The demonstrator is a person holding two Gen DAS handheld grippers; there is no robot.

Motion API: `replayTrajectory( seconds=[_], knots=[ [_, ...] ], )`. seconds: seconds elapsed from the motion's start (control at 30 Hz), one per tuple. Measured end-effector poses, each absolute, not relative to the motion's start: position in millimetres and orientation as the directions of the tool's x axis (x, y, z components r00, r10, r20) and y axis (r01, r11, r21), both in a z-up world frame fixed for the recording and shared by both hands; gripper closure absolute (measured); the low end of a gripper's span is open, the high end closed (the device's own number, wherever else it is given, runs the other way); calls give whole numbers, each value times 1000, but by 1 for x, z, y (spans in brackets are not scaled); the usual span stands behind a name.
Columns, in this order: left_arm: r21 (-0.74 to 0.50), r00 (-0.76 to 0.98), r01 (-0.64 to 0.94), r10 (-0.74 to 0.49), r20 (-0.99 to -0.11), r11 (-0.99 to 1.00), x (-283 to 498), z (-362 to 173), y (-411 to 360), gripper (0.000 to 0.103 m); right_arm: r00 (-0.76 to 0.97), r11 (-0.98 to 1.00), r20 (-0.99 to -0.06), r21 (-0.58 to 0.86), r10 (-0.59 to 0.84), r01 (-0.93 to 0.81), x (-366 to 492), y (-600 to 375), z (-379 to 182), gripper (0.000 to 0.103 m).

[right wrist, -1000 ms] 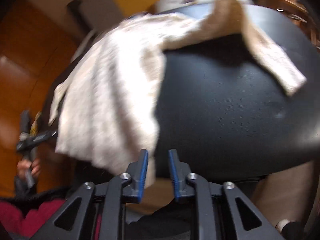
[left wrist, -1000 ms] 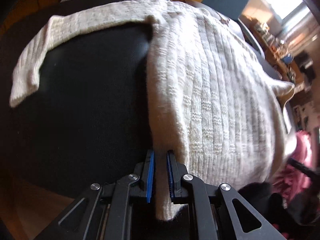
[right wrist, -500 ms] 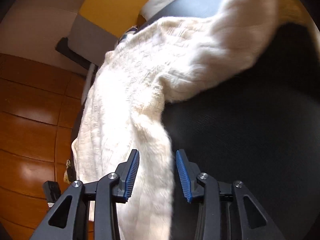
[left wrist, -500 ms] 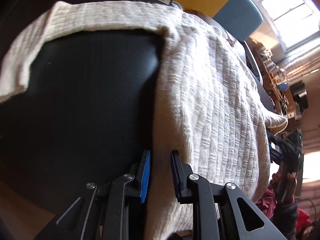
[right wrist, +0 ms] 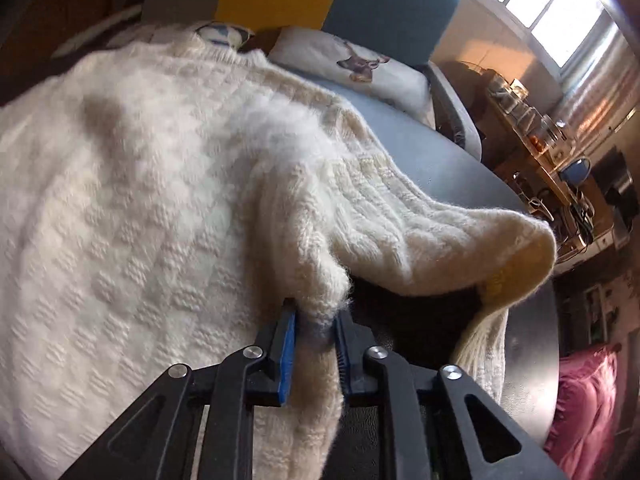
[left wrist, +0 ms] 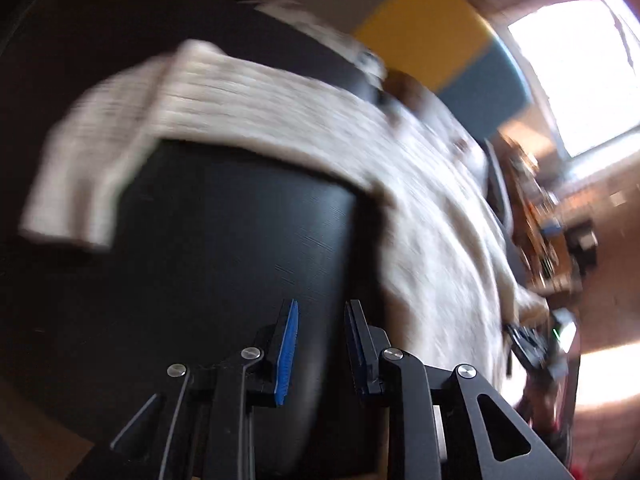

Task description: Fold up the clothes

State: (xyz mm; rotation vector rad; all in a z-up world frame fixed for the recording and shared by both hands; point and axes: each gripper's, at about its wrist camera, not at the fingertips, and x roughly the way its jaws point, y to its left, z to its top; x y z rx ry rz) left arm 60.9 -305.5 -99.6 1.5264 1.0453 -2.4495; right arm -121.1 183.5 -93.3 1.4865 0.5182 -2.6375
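A cream knitted sweater [right wrist: 140,200] lies spread on a round black table [left wrist: 240,260]. My right gripper [right wrist: 316,316] is shut on a bunched fold of the sweater's right side, where the sleeve [right wrist: 440,232] meets the body. The sleeve drapes off to the right, its cuff hanging down. The left wrist view is motion-blurred. There the sweater [left wrist: 420,208] lies to the right and its other sleeve [left wrist: 100,152] stretches left across the table. My left gripper [left wrist: 320,320] is open over bare black tabletop, just left of the sweater's edge, with nothing between its fingers.
Behind the table stand a white pillow with a deer print [right wrist: 360,68], a blue chair back [right wrist: 392,0] and a yellow panel [left wrist: 424,28]. A pink cloth [right wrist: 580,400] lies low at right. Cluttered shelves [right wrist: 540,140] run along the right under a bright window.
My left gripper has let go of the sweater's hem and swung off it onto bare tabletop. My right gripper has closed on the sweater's side fold, with the sleeve now hanging to the right.
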Motion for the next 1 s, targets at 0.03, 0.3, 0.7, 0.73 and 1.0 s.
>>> replayTrajectory(
  seconds=[0.03,0.3,0.7,0.73,1.0],
  knots=[
    [-482,-507,449,230,-831,-752,63,-99,-322,78,-555,-954,-829,-213,63,210,-119,183,-82,83],
    [-279,-531,621,-131,-837,-732,122,-59,-432,68,-556,-943,-773,165,-306,290,-97,142,-40,78],
    [205,-405,268,-303,-863,-941,32,-127,-343,39,-373,-862,-809,296,-455,411,-103,27,-77,78],
    [193,-395,286,-299,-868,-939,27,-132,-347,39,-365,-857,-810,295,-459,423,-103,21,-76,78],
    [-211,-498,428,-34,-866,-879,24,-114,-419,93,-394,-765,-794,133,-463,630,-144,-62,-62,76]
  ],
)
